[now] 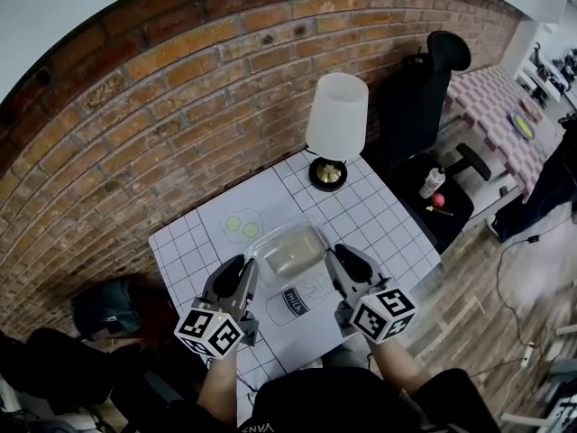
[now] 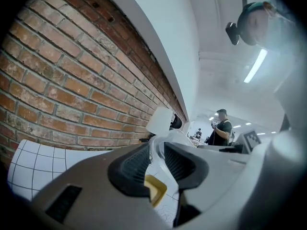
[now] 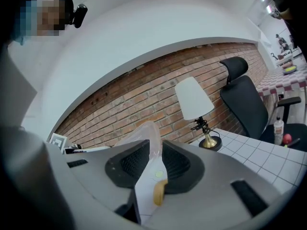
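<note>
Grippers are sharing one load in the head view: a clear plastic container (image 1: 287, 253) is sitting between them over the gridded desk (image 1: 388, 219), its long axis running roughly 9 to 3 o'clock. The left gripper (image 1: 243, 276) is pinching the 9 o'clock end and the right gripper (image 1: 345, 264) the 3 o'clock end, so neither is nearer. The container is looking pale inside, with no contents that I can make out, and a lamp (image 1: 337, 120) is standing at 12 o'clock beyond it. In the left gripper view, the jaws are clamping narrowly on the container's thin clear rim (image 2: 176, 136), which is pointing away toward 1 o'clock. In the right gripper view, the jaws are likewise squeezing a clear wall (image 3: 146, 132) rising toward 12 o'clock.
</note>
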`<action>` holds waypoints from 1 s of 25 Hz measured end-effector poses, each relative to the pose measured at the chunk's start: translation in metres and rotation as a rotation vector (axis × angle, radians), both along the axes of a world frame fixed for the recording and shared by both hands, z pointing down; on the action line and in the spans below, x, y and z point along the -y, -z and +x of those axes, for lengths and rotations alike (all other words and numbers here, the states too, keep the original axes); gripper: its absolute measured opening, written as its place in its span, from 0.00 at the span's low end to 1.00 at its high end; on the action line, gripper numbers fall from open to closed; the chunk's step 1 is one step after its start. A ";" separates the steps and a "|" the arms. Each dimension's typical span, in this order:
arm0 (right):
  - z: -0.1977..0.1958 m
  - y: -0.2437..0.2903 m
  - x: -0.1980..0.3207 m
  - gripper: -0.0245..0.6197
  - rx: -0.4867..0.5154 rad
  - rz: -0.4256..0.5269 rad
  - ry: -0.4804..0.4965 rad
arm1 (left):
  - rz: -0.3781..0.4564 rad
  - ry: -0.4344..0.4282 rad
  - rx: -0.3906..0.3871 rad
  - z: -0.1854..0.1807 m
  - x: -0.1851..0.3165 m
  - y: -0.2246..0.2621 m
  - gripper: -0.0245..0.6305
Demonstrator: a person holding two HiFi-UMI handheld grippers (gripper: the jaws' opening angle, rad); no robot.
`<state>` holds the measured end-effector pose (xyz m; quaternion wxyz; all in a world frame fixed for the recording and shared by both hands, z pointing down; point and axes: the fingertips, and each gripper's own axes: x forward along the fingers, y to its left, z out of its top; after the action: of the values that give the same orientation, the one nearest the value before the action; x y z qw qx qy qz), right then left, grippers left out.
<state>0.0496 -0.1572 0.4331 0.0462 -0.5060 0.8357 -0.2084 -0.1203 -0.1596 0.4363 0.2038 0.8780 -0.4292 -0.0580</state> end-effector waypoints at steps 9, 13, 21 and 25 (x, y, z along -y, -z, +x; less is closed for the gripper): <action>-0.005 0.014 -0.015 0.15 0.004 0.031 -0.010 | 0.035 0.003 -0.023 -0.007 -0.014 0.017 0.19; -0.008 0.018 -0.021 0.15 0.006 0.040 -0.013 | 0.051 0.004 -0.027 -0.010 -0.021 0.024 0.18; -0.013 0.018 -0.031 0.15 0.008 0.036 -0.026 | 0.047 -0.006 -0.026 -0.016 -0.029 0.025 0.18; -0.018 0.017 -0.035 0.14 0.006 0.032 -0.038 | 0.055 -0.010 -0.023 -0.020 -0.031 0.025 0.17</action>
<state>0.0319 -0.1224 0.4159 0.0609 -0.5203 0.8290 -0.1955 -0.1407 -0.1286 0.4113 0.1848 0.8848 -0.4206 -0.0787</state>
